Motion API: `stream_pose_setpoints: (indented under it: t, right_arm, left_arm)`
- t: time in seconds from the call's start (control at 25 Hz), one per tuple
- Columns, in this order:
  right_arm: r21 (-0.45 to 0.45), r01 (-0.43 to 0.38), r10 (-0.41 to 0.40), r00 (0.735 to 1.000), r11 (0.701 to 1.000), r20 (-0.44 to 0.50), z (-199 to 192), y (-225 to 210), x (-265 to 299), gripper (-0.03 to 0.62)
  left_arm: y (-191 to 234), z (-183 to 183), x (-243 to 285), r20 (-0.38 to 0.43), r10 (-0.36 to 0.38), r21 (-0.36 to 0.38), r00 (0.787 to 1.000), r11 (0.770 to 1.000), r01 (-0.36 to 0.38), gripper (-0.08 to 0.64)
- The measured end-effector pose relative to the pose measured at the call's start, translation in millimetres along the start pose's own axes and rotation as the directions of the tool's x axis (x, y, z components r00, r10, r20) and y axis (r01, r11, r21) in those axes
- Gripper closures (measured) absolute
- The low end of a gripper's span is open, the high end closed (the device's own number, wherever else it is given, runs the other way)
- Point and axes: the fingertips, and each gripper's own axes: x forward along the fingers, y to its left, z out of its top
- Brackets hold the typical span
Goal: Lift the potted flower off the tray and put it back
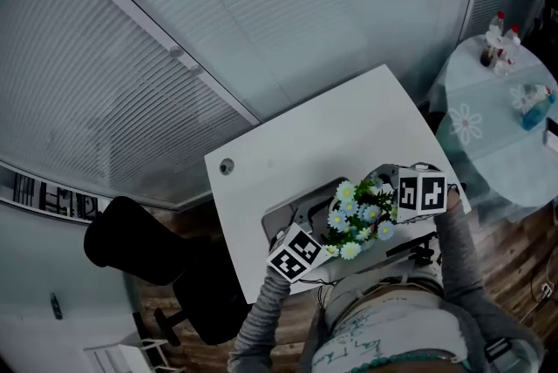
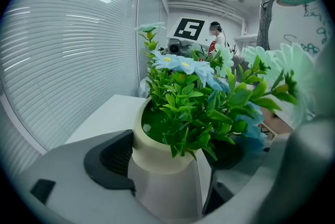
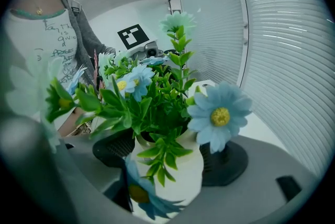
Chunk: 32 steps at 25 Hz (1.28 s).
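The potted flower (image 1: 359, 219), a cream pot with green leaves and pale blue and white daisies, is over the grey tray (image 1: 284, 215) near the front of the white table (image 1: 288, 149). My left gripper (image 1: 319, 246) holds it from the left and my right gripper (image 1: 399, 204) from the right. In the left gripper view the pot (image 2: 157, 163) fills the gap of the left gripper (image 2: 170, 165), black pads (image 2: 111, 159) against its sides. In the right gripper view the pot (image 3: 180, 178) sits the same way in the right gripper (image 3: 170, 157). I cannot tell whether the pot's base touches the tray.
A round table with a pale blue cloth (image 1: 488, 123) stands to the right, with small bottles (image 1: 497, 40) and a spray bottle (image 1: 534, 105) on it. A black office chair (image 1: 139, 240) is at the left. Window blinds (image 1: 261, 14) run behind the table. Cables (image 1: 410, 251) lie at the table's near edge.
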Motion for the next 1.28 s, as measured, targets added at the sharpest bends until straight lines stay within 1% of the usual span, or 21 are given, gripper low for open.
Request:
stream_pose_setpoints:
  t: [0.28,0.52,0.84,1.28]
  right_arm:
    - [0.011,0.008,-0.008,1.000,1.000,0.000,21.6,10.1,27.6,0.224]
    - [0.015,0.013,-0.013,1.000,1.000,-0.005,23.8,16.3,39.5,0.224]
    - [0.014,0.018,-0.018,1.000,1.000,-0.009,31.5,16.4,47.6,0.224]
    - [0.027,0.017,-0.017,1.000,0.999,-0.015,30.9,14.5,51.9,0.224]
  left_arm:
    - [1.9,-27.1,-23.2,0.000,-0.012,0.010,1.000,1.000,0.012,0.143]
    - [-1.5,-39.5,-27.9,0.003,-0.017,0.013,1.000,1.000,0.017,0.143]
    - [2.0,-46.7,-35.8,0.006,-0.017,0.017,1.000,1.000,0.016,0.143]
    - [4.7,-50.6,-35.1,0.004,-0.032,0.016,0.999,0.999,0.031,0.143]
